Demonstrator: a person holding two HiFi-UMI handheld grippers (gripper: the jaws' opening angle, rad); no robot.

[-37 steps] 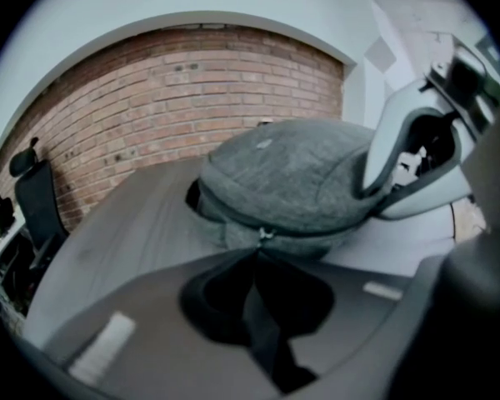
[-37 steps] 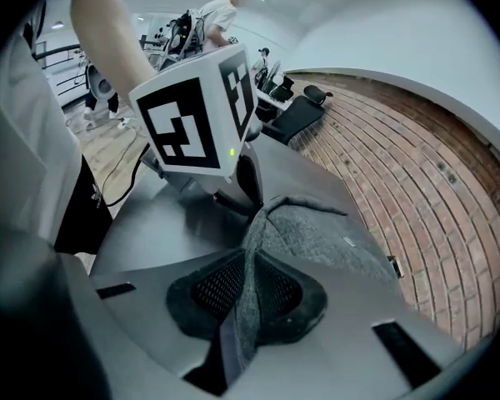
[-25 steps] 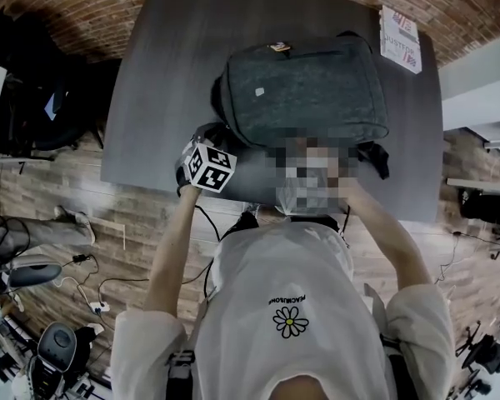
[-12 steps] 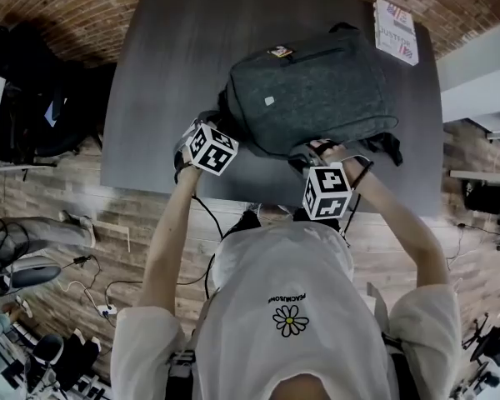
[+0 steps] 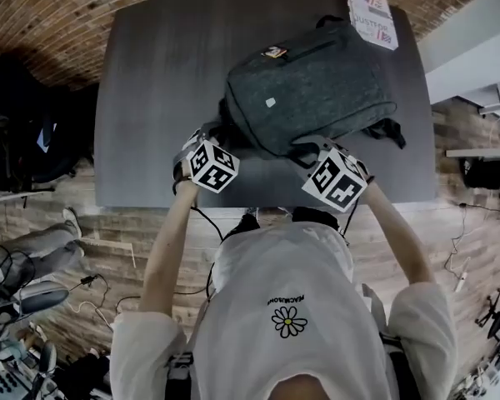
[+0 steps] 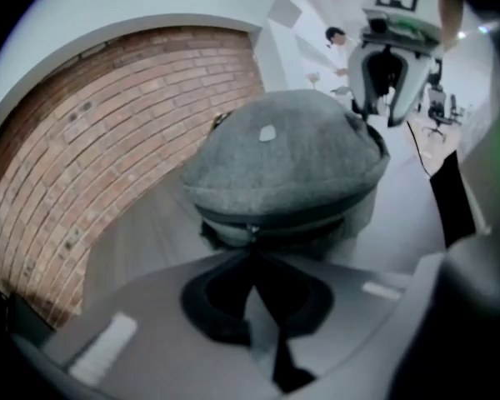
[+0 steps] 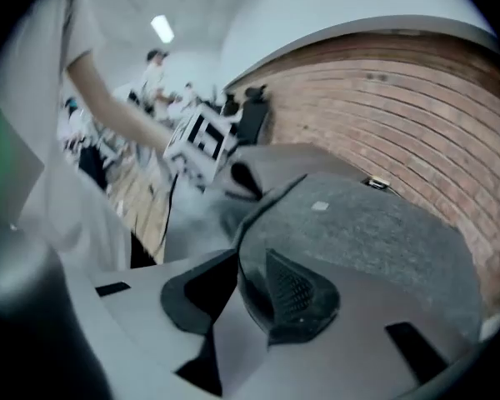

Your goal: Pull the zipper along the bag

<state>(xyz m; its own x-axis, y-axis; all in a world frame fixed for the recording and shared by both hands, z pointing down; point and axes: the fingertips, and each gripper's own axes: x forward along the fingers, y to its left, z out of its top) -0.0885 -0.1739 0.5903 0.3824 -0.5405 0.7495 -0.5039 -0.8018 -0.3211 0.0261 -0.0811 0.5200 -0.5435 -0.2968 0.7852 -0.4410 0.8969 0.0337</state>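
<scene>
Left gripper (image 6: pixel 252 265) & right gripper (image 7: pixel 252 261) meet at near edge of dark table (image 5: pixel 167 73), at grey backpack (image 5: pixel 317 82) lying flat there: right's jaws opening w/ its rim between them, prob. steadying; left clamped shut on zip pull (image 6: pixel 252 242) to drag it. Booklet (image 5: pixel 371 11), far corner, reads approx "JUSTFOR"

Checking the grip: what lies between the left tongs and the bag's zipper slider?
A dark pull cord runs from the slider on the bag into the shut left tongs, seen in the left gripper view.
</scene>
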